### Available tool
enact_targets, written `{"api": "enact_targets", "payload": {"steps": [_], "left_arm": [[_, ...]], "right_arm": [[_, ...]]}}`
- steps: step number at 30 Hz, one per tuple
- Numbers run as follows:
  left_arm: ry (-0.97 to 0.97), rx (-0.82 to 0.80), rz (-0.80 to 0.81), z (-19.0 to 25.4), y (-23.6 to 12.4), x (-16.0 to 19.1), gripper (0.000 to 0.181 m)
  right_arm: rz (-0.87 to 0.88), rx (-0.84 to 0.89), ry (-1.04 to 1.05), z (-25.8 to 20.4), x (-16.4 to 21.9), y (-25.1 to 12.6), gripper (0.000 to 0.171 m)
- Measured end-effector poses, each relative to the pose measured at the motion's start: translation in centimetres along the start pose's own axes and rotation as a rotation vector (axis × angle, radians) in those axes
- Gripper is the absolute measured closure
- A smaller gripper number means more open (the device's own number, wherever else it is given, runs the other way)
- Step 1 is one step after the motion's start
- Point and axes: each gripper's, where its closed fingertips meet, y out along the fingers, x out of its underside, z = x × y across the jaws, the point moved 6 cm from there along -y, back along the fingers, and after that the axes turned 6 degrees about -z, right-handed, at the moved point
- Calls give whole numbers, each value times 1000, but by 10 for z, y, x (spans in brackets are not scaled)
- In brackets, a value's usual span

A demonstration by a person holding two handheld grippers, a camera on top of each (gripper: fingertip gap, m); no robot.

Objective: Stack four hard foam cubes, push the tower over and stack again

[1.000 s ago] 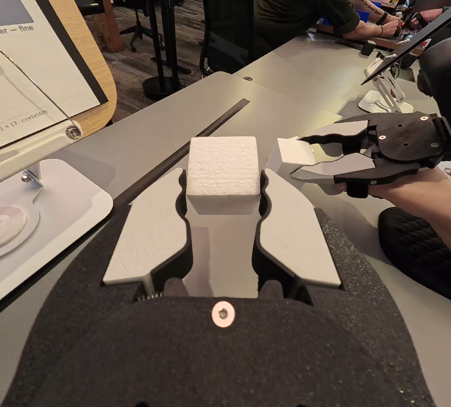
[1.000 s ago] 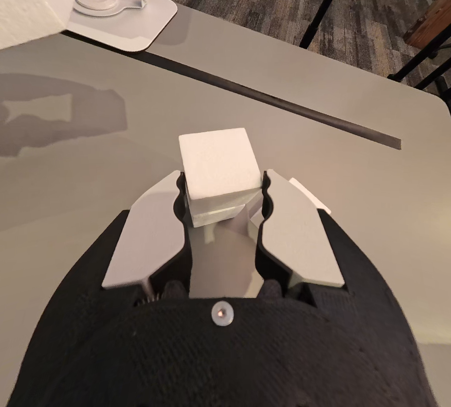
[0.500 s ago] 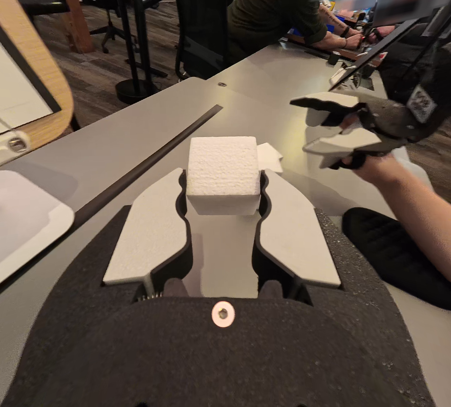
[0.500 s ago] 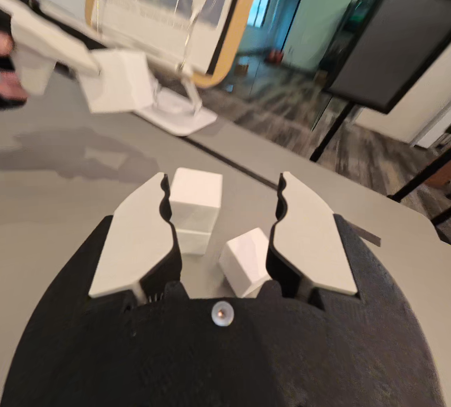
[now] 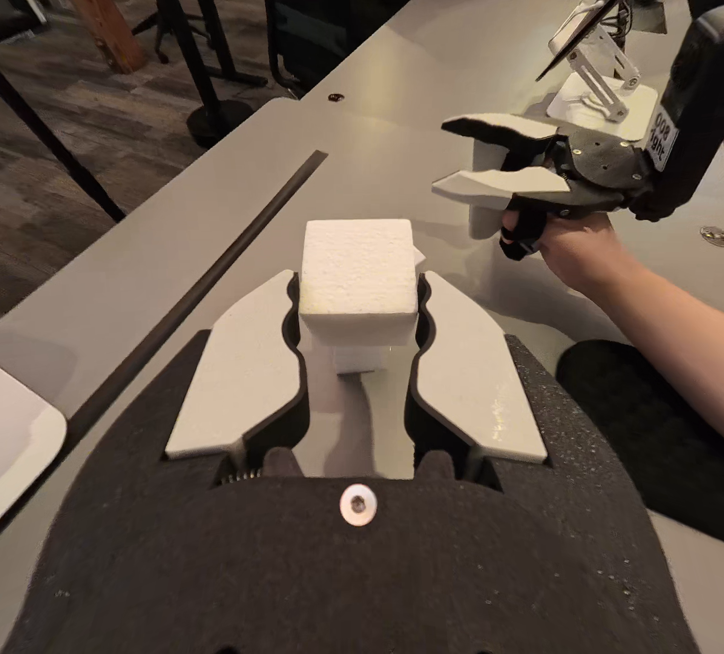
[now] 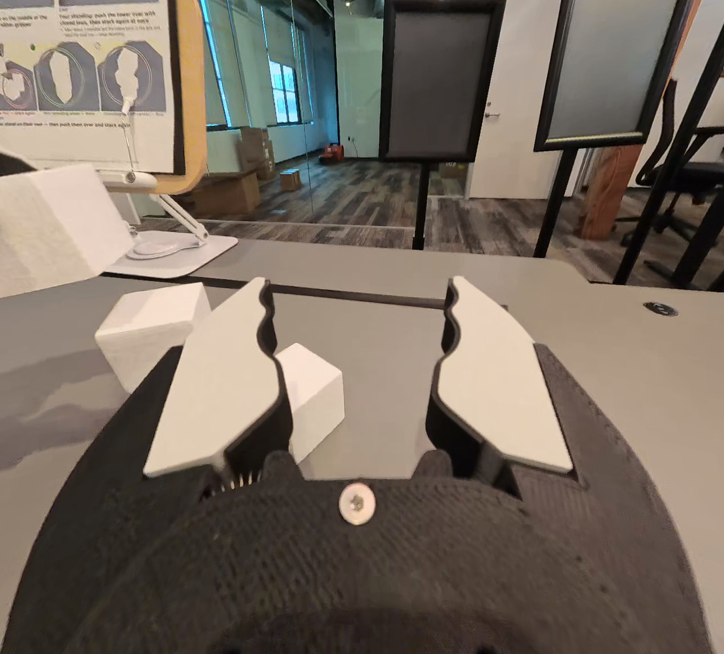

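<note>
A white hard foam cube (image 5: 357, 276) is clamped in the left gripper (image 5: 358, 308), directly above a second cube (image 5: 358, 361) on the grey counter (image 5: 391, 133). The right gripper (image 6: 358, 325) is spread wide and holds nothing, off to the right side.

A grey table (image 6: 587, 361) with a dark slot (image 5: 196, 294) carries two white foam cubes (image 6: 149, 329) (image 6: 313, 396) and a white stand base (image 6: 176, 255).

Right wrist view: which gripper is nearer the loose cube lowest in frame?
Right. The right gripper is open, and the cube shows between its fingers, close to the left one. The left gripper, shut on another cube, is farther off to the left.
</note>
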Motion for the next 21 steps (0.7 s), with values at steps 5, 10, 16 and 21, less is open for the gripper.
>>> {"api": "enact_targets", "payload": {"steps": [5, 10, 16, 21], "left_arm": [[8, -6, -43, -1, 17, 0, 124], [30, -40, -63, -3, 25, 5, 124], [32, -34, -79, -1, 32, 4, 124], [43, -45, -93, -2, 37, 3, 124]], "right_arm": [[-28, -47, -7, -7, 0, 3, 86], [-27, -57, 5, -7, -1, 4, 86], [-51, -92, 25, -9, 2, 6, 86], [-57, -107, 27, -10, 2, 7, 86]]}}
